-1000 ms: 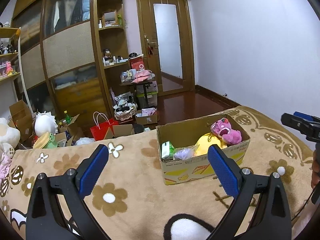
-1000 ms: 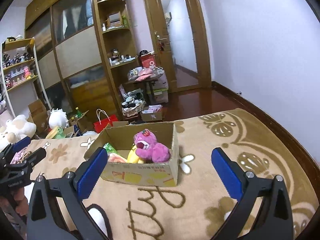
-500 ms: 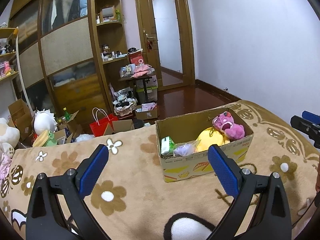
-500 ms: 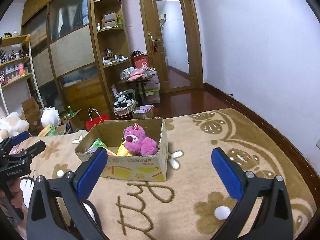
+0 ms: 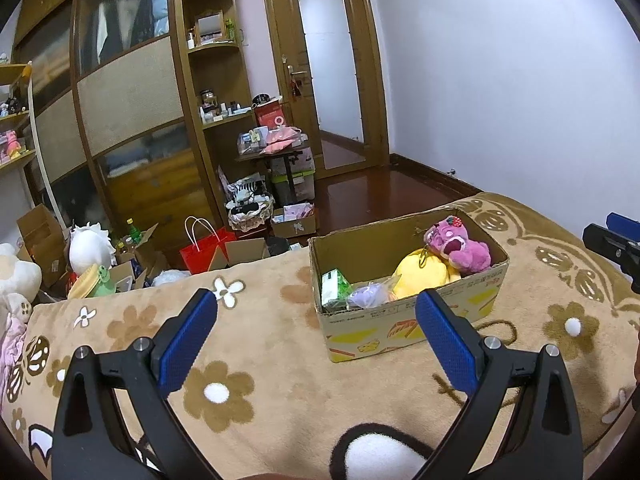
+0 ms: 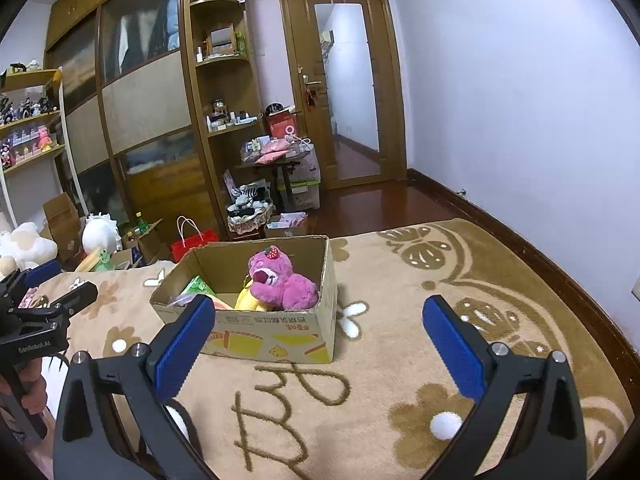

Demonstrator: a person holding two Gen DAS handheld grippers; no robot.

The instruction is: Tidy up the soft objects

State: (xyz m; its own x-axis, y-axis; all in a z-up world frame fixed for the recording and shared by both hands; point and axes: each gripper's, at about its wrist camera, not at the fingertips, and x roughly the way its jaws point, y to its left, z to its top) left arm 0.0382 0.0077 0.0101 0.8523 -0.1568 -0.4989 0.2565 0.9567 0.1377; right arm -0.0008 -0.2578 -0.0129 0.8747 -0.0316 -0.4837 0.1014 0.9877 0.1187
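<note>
A cardboard box [image 5: 412,320] stands on the brown flowered blanket [image 5: 260,344]. In it lie a pink plush bear [image 5: 460,244], a yellow plush [image 5: 420,272], a green packet [image 5: 332,284] and a pale purple bag [image 5: 368,294]. The box [image 6: 280,336] and the bear [image 6: 280,284] also show in the right wrist view. My left gripper [image 5: 316,328] is open and empty, short of the box. My right gripper [image 6: 320,336] is open and empty, in front of the box. The right gripper's tip shows at the left view's right edge [image 5: 612,240].
The blanket's far edge drops to a wooden floor [image 5: 372,192]. Beyond it are a red bag [image 5: 204,248], open boxes, white plush toys [image 5: 88,240], a small loaded table [image 5: 276,148] and a wardrobe with shelves [image 5: 132,100]. The left gripper shows in the right view [image 6: 36,320].
Both grippers have drawn back and tilted slightly; the box sits a little farther away in both views. Both stay open and empty. The box contents have not moved.
</note>
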